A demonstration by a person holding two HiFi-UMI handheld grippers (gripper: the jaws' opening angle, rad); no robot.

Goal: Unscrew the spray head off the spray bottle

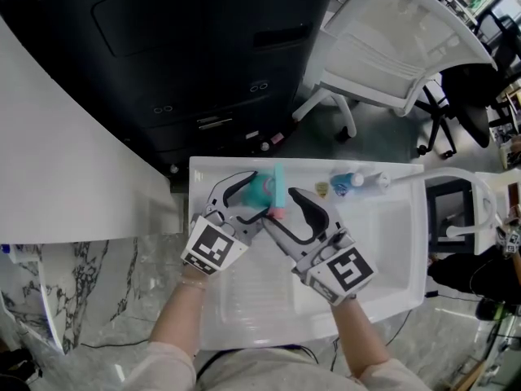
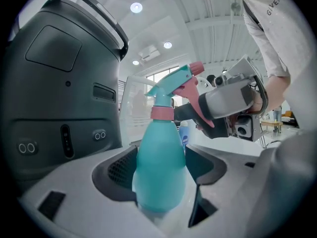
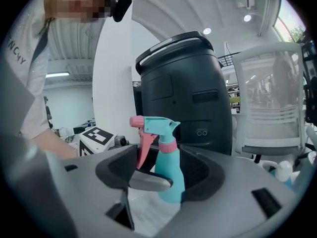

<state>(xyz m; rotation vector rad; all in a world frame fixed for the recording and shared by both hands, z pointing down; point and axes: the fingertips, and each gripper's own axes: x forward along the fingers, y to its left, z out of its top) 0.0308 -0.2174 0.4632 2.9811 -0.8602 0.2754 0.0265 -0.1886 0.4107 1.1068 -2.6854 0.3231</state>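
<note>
The spray bottle [image 1: 260, 191] stands upright on the white tabletop [image 1: 383, 247]. The left gripper [image 1: 251, 204] is clamped on the teal bottle body, with one jaw on each side. The right gripper [image 1: 285, 216] has its jaws apart, one on each side of the bottle just below the spray head [image 3: 153, 124]. The pink trigger is close to one jaw. The pink collar is seated on the neck.

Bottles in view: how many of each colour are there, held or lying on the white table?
Teal spray bottle: 1
Blue bottle: 1
Total: 2
</note>
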